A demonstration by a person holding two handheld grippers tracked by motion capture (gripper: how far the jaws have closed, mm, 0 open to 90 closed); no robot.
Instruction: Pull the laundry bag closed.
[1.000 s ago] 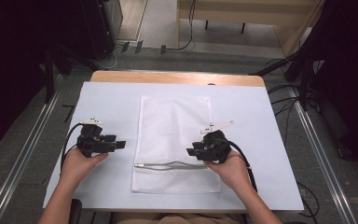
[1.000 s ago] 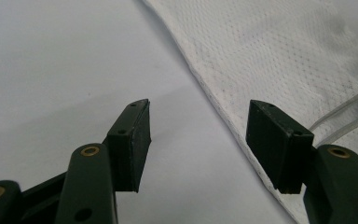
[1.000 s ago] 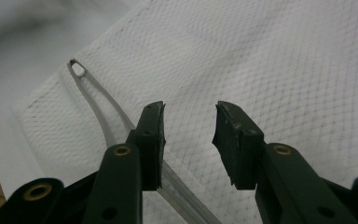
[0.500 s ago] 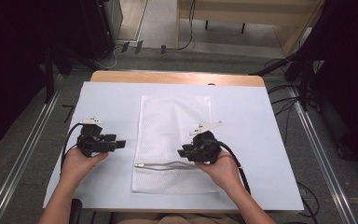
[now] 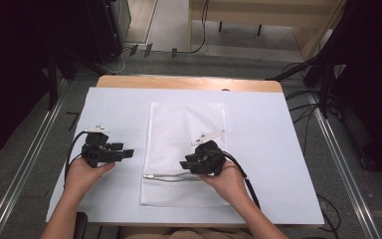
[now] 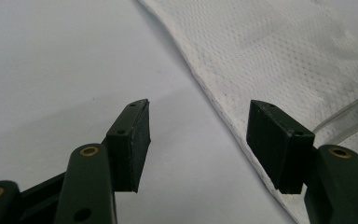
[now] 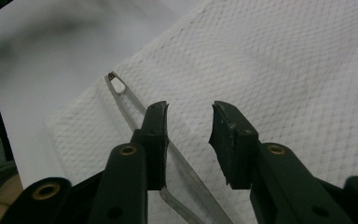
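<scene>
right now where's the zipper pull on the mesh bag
In the high view the zipper pull lies at the mesh bag's near-left edge, left of the right claw.

No readable text, label, brand, number or sign anywhere. Blank across the white mesh fabric bag point(image 5: 186, 149) and along its grey zip point(image 7: 142, 121); blank on the pale sheet-covered bench point(image 5: 268, 149); bare of marking on the black pads of the left gripper point(image 6: 200, 140) and the right gripper point(image 7: 189, 140), with plain brass rivets and nothing printed.
</scene>
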